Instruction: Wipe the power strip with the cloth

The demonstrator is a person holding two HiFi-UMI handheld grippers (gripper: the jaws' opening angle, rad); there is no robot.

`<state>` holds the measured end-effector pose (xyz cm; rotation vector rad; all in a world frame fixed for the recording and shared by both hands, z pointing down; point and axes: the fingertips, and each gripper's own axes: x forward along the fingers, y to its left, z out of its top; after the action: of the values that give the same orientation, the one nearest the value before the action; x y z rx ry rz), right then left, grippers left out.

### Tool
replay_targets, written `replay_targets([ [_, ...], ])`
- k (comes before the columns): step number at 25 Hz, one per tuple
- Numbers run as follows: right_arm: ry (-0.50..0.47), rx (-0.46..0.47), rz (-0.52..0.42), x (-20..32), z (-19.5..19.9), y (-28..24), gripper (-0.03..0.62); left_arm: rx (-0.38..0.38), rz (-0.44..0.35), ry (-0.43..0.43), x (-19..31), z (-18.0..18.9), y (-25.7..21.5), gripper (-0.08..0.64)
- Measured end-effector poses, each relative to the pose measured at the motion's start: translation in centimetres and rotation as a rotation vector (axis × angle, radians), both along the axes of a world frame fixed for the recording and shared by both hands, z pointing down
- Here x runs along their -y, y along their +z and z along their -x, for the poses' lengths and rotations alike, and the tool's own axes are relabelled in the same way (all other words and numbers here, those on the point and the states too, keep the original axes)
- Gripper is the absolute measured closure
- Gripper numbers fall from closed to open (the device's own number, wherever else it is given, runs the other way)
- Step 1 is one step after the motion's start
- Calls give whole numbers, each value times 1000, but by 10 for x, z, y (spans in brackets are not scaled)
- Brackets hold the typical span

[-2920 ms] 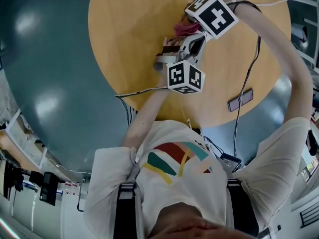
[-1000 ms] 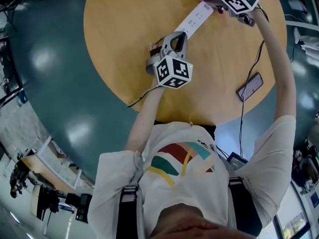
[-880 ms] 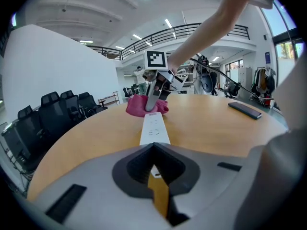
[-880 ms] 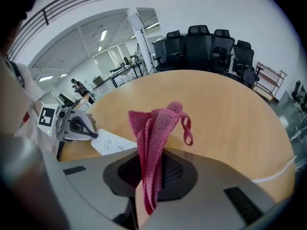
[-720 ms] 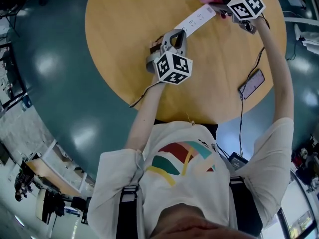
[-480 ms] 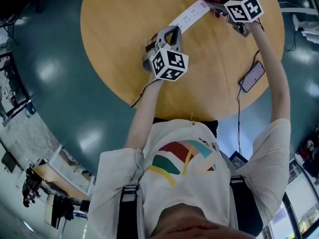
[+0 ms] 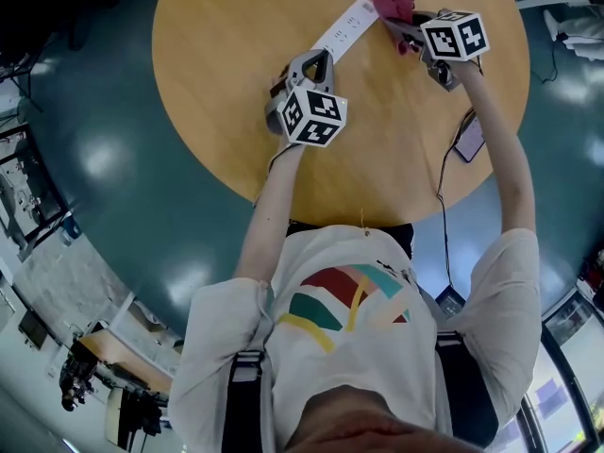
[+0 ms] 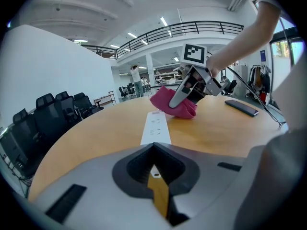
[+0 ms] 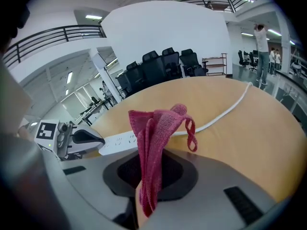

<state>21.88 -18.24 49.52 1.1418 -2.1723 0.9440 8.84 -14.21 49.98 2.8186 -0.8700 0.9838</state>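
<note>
power strip (image 7: pixel 344 26): one, long, white, flat on round wooden bench (image 7: pixel 226 92), upper middle of head view | cloth (image 7: pixel 392 3): one, red, bunched at strip's upper end | right gripper (image 7: pixel 408 32): fingers pinching cloth | left gripper (image 7: pixel 316 59): fingers pressed together, at strip's lower end | phone (image 7: pixel 467 140): one, right

Power strip (image 7: pixel 345 28) on table (image 7: pixel 226 83), cloth (image 7: pixel 394 5) at its far end, left gripper (image 7: pixel 316 57) at near end, phone (image 7: pixel 468 138) right.
</note>
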Motion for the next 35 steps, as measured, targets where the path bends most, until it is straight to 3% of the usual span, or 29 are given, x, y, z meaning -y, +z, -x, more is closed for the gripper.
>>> replay_targets([
  [2, 7, -23, -32, -6, -1, -5, 552, -56, 75, 6, -3, -4, 3, 518],
  [4, 13, -66, -85, -15, 3, -18, 554, -203, 220, -18, -3, -3, 1, 518],
  [5, 7, -97, -117, -22, 9, -26, 554, -271, 242, -46, 0, 5, -7, 518],
  [7, -36, -174, -189, -39, 30, -43, 554, -322, 159, -99, 12, 30, -27, 518],
  [9, -88, -235, -261, -55, 61, -57, 554, -320, 94, -128, 22, 56, -42, 518],
  [11, -115, -239, -292, -69, 96, -60, 554, -322, 91, -165, 28, 79, -49, 520],
  [14, -141, -178, -253, -76, 148, -48, 552, -307, 91, -215, 27, 105, -49, 518],
  [17, -143, -130, -206, -71, 172, -38, 552, -277, 93, -215, 14, 112, -46, 518],
  [26, -140, -247, -146, -64, 173, -10, 554, -226, 113, -193, -5, 125, -31, 518],
  [35, -92, -327, -133, -100, 125, -1, 552, -233, 124, -174, -13, 114, -25, 518],
])
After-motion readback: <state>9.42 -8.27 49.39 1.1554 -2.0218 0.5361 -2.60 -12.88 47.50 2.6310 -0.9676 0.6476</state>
